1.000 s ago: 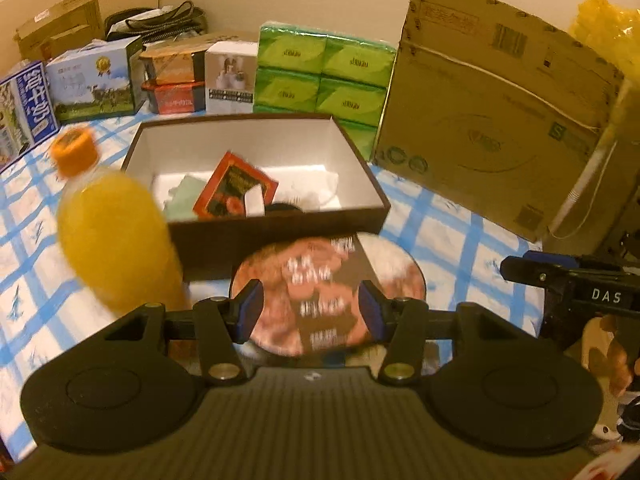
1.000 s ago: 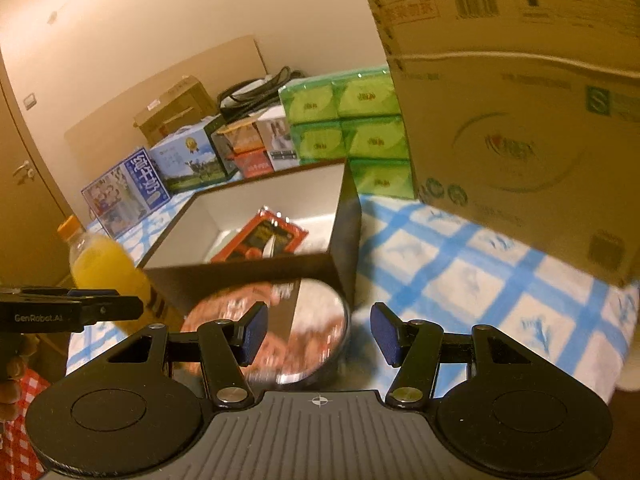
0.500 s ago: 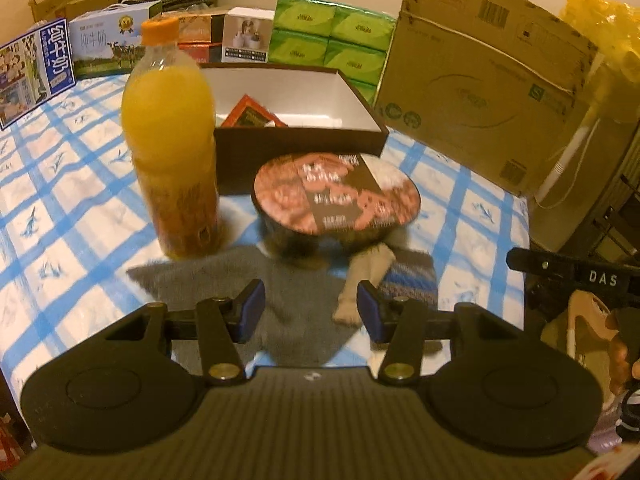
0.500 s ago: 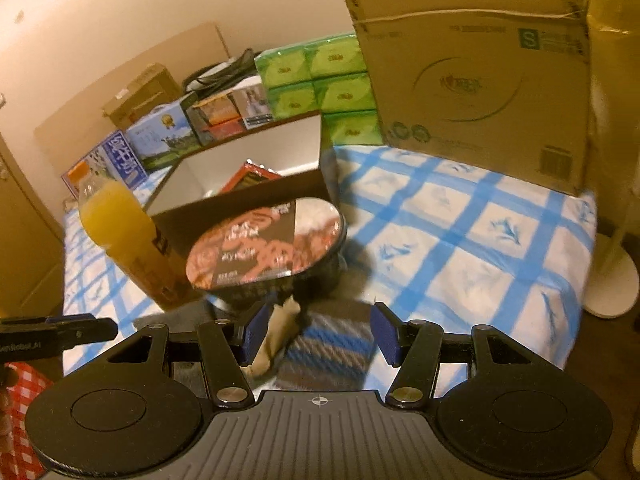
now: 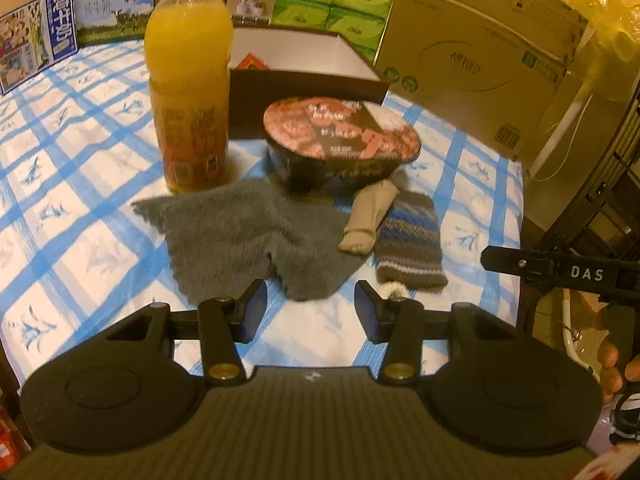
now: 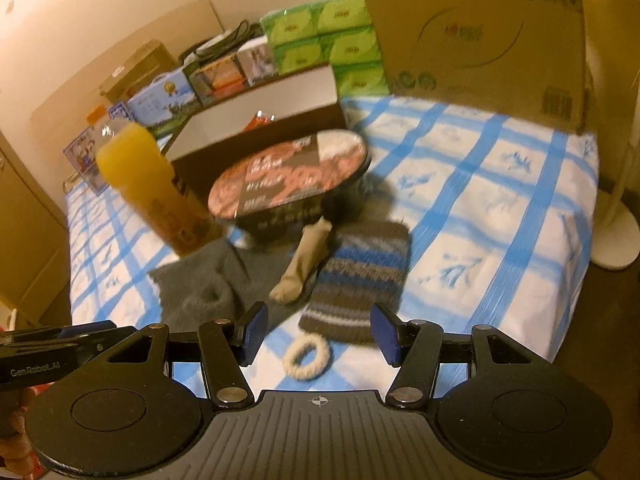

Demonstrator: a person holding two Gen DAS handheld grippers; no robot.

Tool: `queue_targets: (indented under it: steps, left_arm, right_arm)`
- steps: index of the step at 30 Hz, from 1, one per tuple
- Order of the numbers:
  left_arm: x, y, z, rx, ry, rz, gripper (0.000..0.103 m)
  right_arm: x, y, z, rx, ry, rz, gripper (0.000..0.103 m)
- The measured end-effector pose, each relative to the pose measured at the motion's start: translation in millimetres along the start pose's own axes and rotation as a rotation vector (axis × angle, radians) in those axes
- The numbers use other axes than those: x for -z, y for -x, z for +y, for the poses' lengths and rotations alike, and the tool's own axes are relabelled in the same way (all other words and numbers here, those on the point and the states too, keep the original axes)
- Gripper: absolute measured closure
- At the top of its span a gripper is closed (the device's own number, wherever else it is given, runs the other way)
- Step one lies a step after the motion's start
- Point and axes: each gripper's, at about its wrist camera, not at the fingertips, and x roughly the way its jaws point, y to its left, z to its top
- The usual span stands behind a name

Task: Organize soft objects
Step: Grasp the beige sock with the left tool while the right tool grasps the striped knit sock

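Your left tool [image 5: 307,307] is wide apart and holds nothing, and your right tool [image 6: 318,334] is wide apart and holds nothing too. Take the noodle bowl [image 5: 342,141] as your marker. You have four soft things to sort, and all lie on the near side of that bowl on the blue checked cloth [image 5: 80,184] of the counter. One is a gray towel [image 5: 248,236], spread out with a corner reaching under the bowl's near edge. One is a tan sock [image 5: 370,218], lying with one end against the bowl. One is a striped knit pouch [image 5: 408,240], just beside the sock on the side away from the towel. One is a small white ring [image 6: 307,357], at the near end of the pouch, close to the counter's near edge. One orange juice bottle [image 5: 188,76] stands upright just beside the bowl, touching the towel's far edge. One open brown box [image 5: 308,68] sits right behind the bowl, with something red inside. Behind that box are green tissue packs [image 5: 332,4], too stacked to count well, and one big cardboard box [image 5: 480,48]. The checked cloth past the pouch, away from the bottle, runs out to the counter's edge.
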Motion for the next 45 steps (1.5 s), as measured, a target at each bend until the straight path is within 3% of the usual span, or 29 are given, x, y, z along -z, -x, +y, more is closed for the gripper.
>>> queue_targets:
  steps: [12,27,41,45]
  left_arm:
    - [5.3,-31.3,4.8,-0.009,-0.016,0.064,0.060]
    - [-24.0,-96.4,-33.6,0.042,-0.135,0.058,0.061]
    - [-40.4,-145.5,-39.6,0.042,-0.150,0.091,0.062]
    - [-41.4,-149.7,-37.5,0.037,-0.147,0.096,0.062]
  right_arm:
    - [21.6,-46.7,0.0,-0.015,0.014,0.097,0.046]
    - [5.9,-80.6,-44.9,0.065,-0.019,0.107,0.046]
    - [-8.8,-134.2,-65.6,0.039,-0.057,0.097,0.046]
    - [-11.8,-143.2,-63.2,0.033,-0.043,0.072,0.057]
